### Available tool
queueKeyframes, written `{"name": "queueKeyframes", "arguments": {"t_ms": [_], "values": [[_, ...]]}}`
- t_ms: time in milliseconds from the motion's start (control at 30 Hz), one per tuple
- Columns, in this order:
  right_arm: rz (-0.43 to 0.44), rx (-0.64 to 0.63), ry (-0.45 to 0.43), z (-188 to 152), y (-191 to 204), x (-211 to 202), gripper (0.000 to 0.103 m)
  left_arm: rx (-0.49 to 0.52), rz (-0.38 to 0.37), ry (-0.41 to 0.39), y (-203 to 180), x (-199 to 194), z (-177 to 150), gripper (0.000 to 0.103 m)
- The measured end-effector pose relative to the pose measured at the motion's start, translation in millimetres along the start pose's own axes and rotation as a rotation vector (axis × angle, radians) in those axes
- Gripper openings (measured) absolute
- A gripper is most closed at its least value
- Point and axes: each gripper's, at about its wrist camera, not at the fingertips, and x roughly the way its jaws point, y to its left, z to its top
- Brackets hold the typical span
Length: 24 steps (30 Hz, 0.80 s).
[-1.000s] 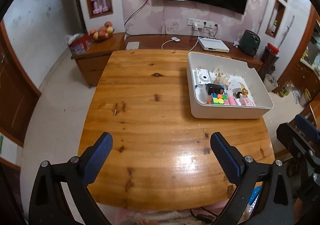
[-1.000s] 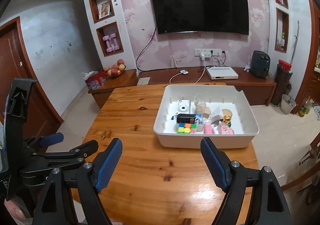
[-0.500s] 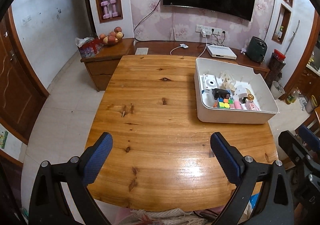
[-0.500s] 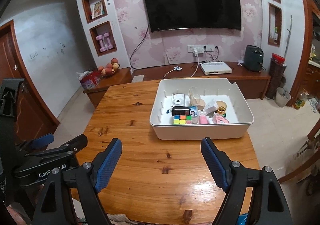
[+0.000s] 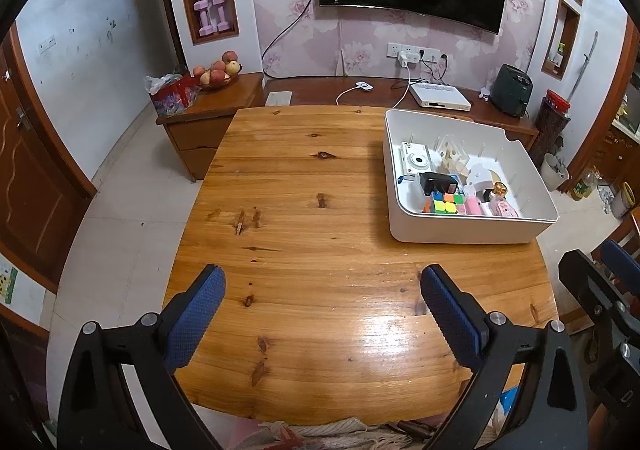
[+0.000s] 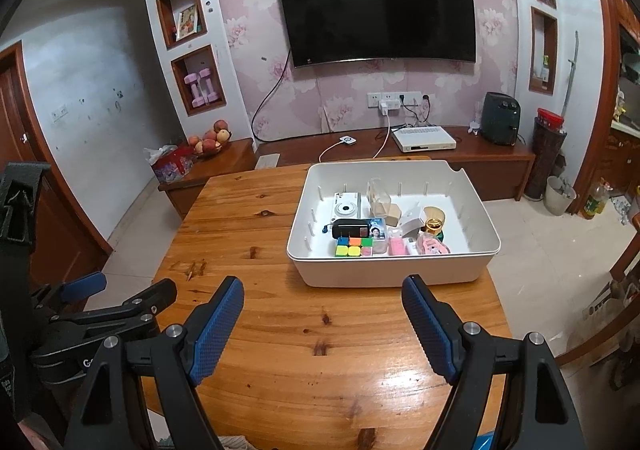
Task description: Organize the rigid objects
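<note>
I hold both grippers, left (image 5: 322,292) and right (image 6: 322,304), wide open and empty, since the small things sit in the bin (image 6: 476,266)

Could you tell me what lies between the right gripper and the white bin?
Only bare wooden table, seen in the right wrist view, between the right gripper and white bin.

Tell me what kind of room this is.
Most likely a home living room: a wall-mounted TV hangs on floral wallpaper above a low wooden cabinet, a fruit bowl sits nearby, and a wooden table holds a white bin of small items.
</note>
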Motion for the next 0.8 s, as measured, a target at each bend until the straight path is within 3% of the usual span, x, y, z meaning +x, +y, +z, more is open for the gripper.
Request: {"name": "queueKeyframes", "arguments": {"t_ms": [800], "values": [[0.007, -0.01, 0.019, -0.9, 2.8, 8.0, 0.082, -0.002, -0.018, 0.042, -2.4, 11.0, -0.1, 0.099]]}}
